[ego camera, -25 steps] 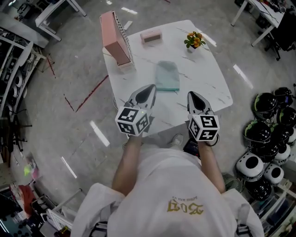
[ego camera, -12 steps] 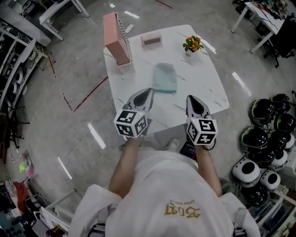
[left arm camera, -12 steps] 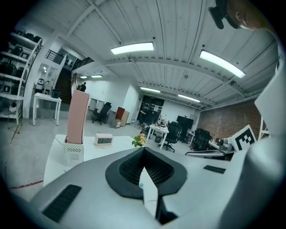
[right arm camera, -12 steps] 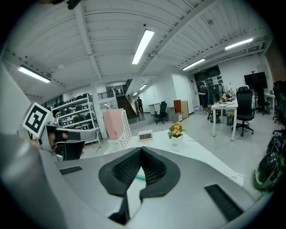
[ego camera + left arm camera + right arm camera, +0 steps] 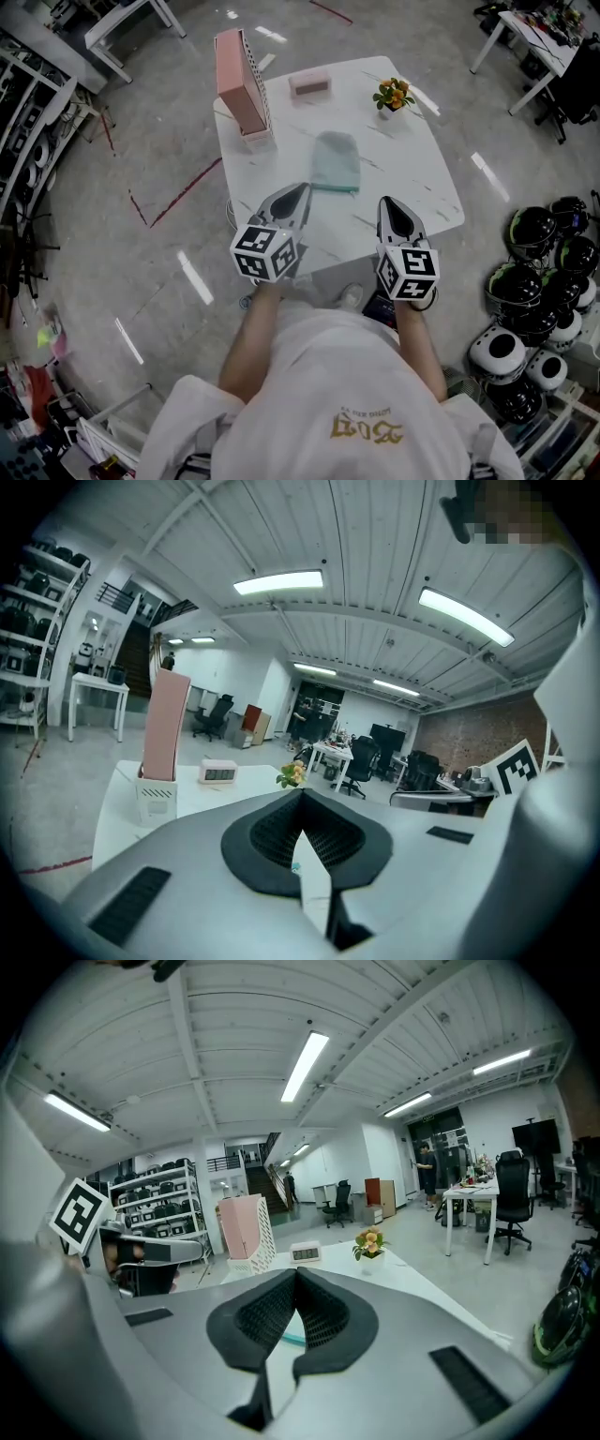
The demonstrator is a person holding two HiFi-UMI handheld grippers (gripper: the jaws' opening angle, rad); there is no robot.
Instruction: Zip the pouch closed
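A pale teal pouch (image 5: 336, 160) lies flat near the middle of the white marble table (image 5: 422, 169). Both grippers hover over the table's near edge, short of the pouch. My left gripper (image 5: 301, 190) points toward the pouch's near left corner and is shut with nothing in it. My right gripper (image 5: 386, 203) is to the right of the pouch, also shut and empty. In the left gripper view the jaws (image 5: 302, 794) meet tip to tip; in the right gripper view a sliver of teal pouch (image 5: 290, 1337) shows between the closed pads.
A pink file holder (image 5: 242, 82) stands at the table's far left. A small pink clock (image 5: 309, 83) and a potted flower (image 5: 394, 94) sit along the far edge. Black and white helmets (image 5: 534, 281) are piled on the floor to the right.
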